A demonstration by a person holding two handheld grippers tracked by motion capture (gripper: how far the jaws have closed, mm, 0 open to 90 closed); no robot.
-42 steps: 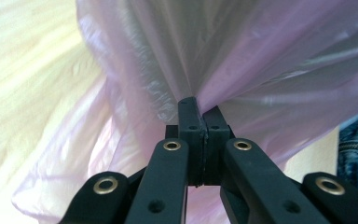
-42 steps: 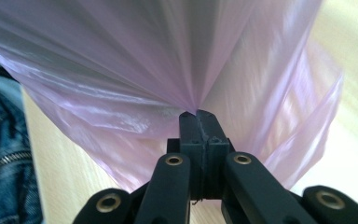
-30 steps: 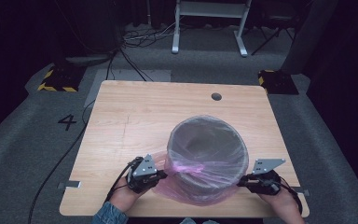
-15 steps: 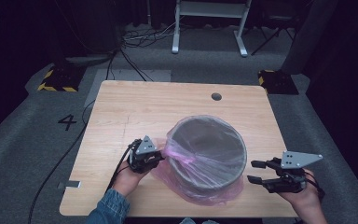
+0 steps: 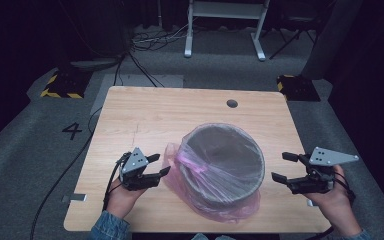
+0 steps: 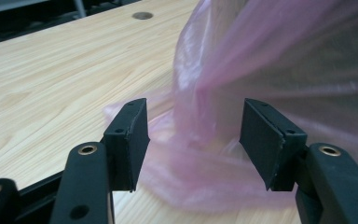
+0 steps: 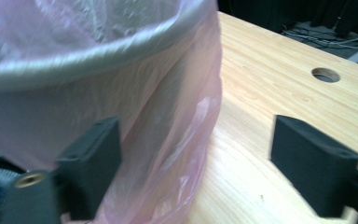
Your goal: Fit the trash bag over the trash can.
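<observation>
Both the left gripper [image 5: 157,165] and right gripper [image 5: 285,166] are gaping empty beside the bin [image 5: 224,162], whose thin pink liner [image 5: 180,159] is looking soft, slippery, best pinched at its loose fold.

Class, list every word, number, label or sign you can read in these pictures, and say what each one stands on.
"4": a dark numeral on the grey carpet floor, left of the light wooden table.
Yellow-and-black hazard stripes, no words: on the black floor block beyond the table's far left corner.
No print can be read on the pink translucent plastic bag, the grey round bin or either gripper.
</observation>
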